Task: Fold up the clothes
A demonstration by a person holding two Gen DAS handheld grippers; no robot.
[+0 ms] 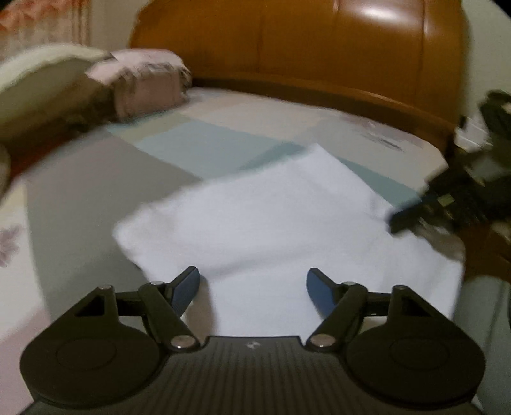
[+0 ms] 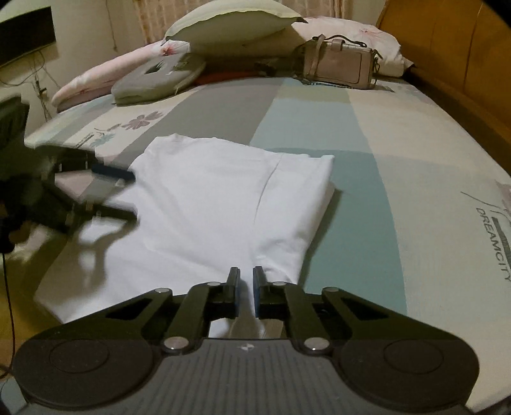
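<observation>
A white garment (image 1: 271, 223) (image 2: 223, 198) lies folded flat in a rough rectangle on the patchwork bedsheet (image 2: 415, 153). My left gripper (image 1: 252, 284) hovers open over the garment's edge, its blue pads wide apart with nothing between them. In the right wrist view the left gripper (image 2: 127, 194) shows blurred at the garment's left side. My right gripper (image 2: 246, 282) is at the garment's near edge, its jaws closed to a thin slit filled with white fabric. In the left wrist view the right gripper (image 1: 405, 218) touches the garment's right edge.
A pale handbag (image 2: 340, 62), pillows (image 2: 236, 28) and a grey cushion (image 2: 159, 79) sit along the far side of the bed. The wooden headboard (image 1: 319, 48) rises behind. Bare sheet lies to the right of the garment.
</observation>
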